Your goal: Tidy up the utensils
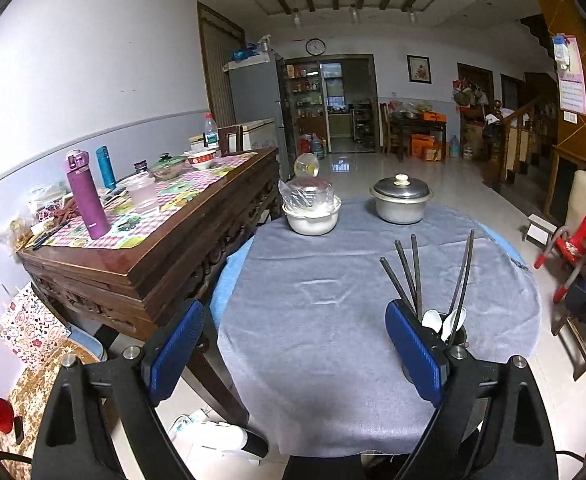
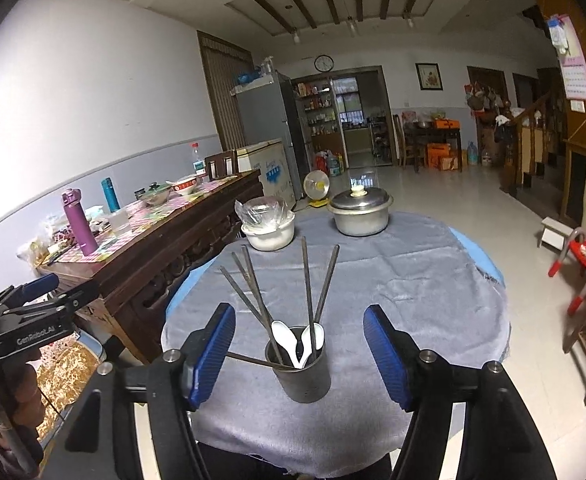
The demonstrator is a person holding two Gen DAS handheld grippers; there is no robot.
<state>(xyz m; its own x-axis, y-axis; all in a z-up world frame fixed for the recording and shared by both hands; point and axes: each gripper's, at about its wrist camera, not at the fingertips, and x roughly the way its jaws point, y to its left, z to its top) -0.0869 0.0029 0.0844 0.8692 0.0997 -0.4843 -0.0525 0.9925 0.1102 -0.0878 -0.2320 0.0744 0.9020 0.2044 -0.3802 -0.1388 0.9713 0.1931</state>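
Note:
A dark metal utensil cup [image 2: 303, 374] stands near the front of the round table on a grey cloth [image 2: 373, 280]. It holds several dark chopsticks [image 2: 313, 280] and two white spoons [image 2: 293, 342]. My right gripper [image 2: 299, 354] is open, its blue pads on either side of the cup, apart from it. In the left wrist view the cup [image 1: 455, 334] is half hidden behind the right pad, with the chopsticks [image 1: 411, 272] and spoons [image 1: 443, 322] sticking up. My left gripper [image 1: 295, 350] is open and empty, left of the cup.
A lidded metal pot [image 2: 359, 212] and a white bowl under a plastic bag [image 2: 267, 228] stand at the table's far side. A cluttered wooden sideboard [image 1: 149, 240] with a purple flask [image 1: 87, 196] stands left. A red chair [image 2: 585, 252] is right.

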